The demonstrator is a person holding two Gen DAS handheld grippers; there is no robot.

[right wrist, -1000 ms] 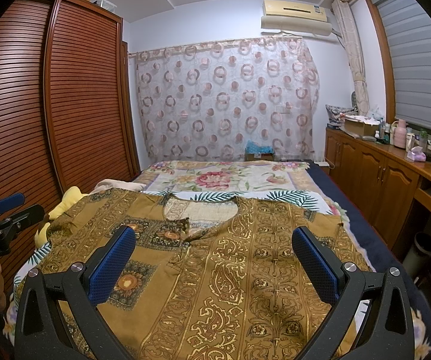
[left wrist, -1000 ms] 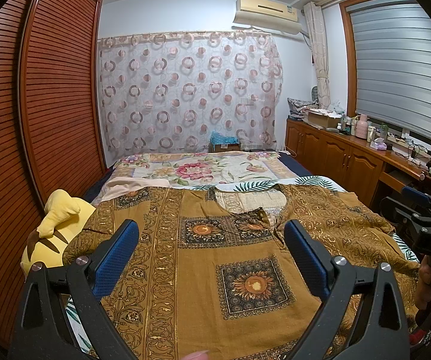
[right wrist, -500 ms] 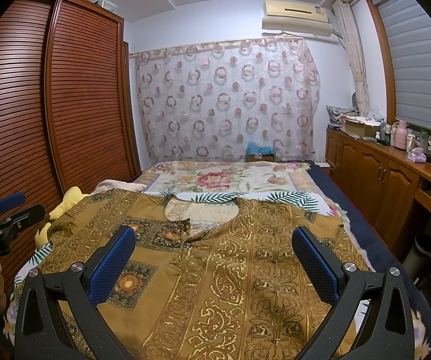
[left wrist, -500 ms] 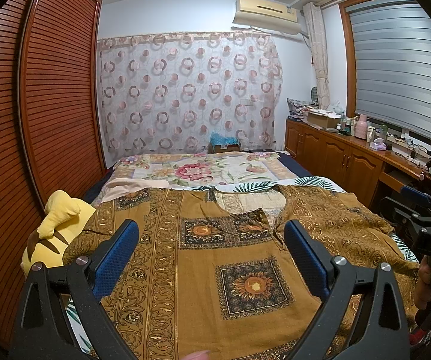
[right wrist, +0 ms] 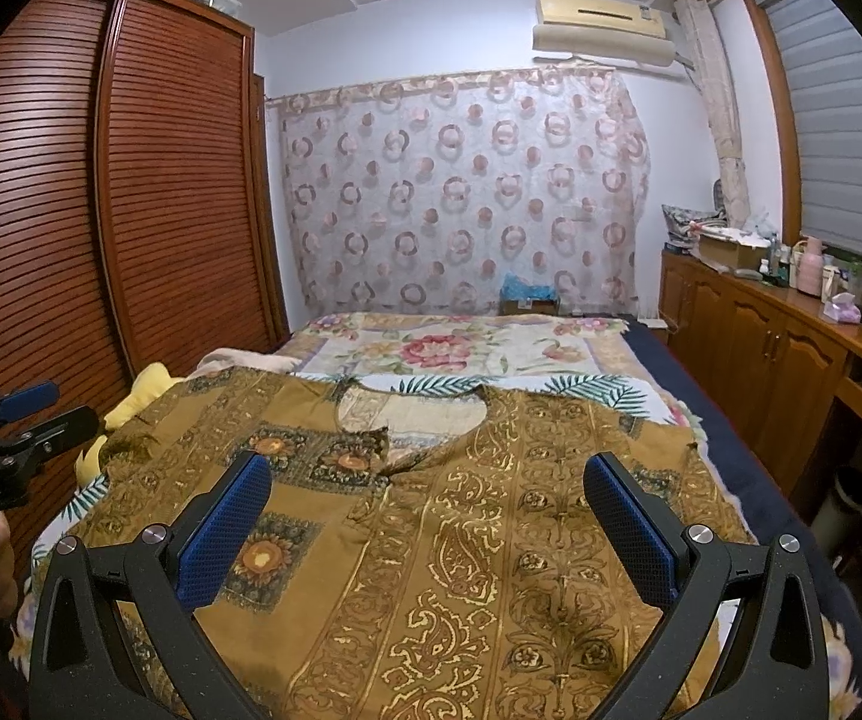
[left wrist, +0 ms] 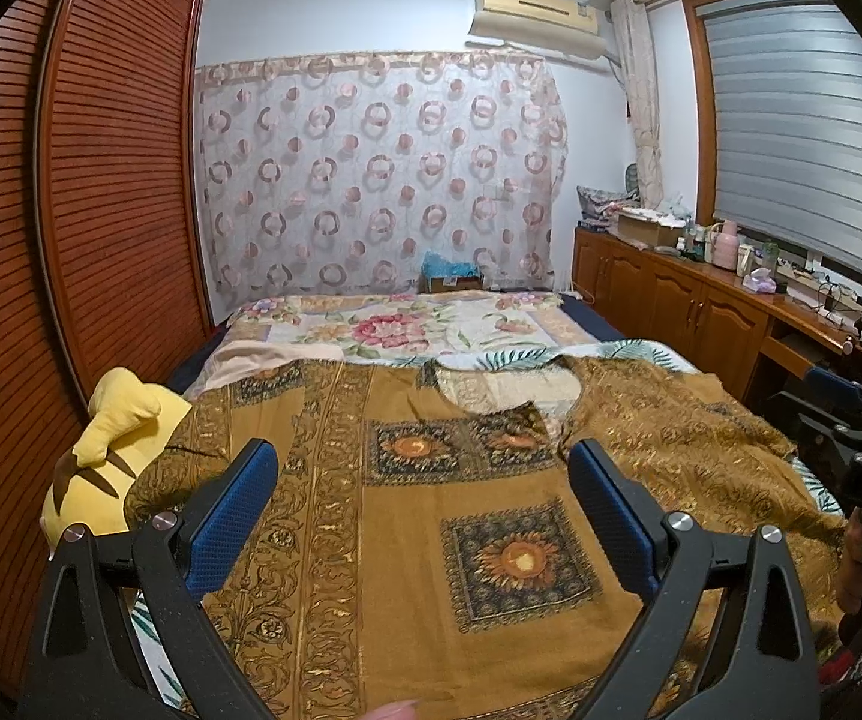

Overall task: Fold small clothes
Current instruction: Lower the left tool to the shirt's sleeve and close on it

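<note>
A mustard-brown patterned top (left wrist: 407,516) (right wrist: 478,516) lies spread flat on the bed, neckline toward the far end, sunflower squares on its left half and gold scrollwork on its right. My left gripper (left wrist: 422,468) hovers open above the garment's left half, its blue pads wide apart and holding nothing. Over the right half, my right gripper (right wrist: 428,480) is also open and holds nothing. Each gripper shows at the edge of the other's view: the right gripper (left wrist: 844,420) and the left gripper (right wrist: 17,414), both held by a hand.
A yellow plush toy (left wrist: 113,450) sits at the bed's left edge beside the slatted wooden wardrobe (left wrist: 71,210). A floral blanket (left wrist: 407,327) covers the far bed. A wooden cabinet (right wrist: 778,348) with bottles and boxes runs along the right wall.
</note>
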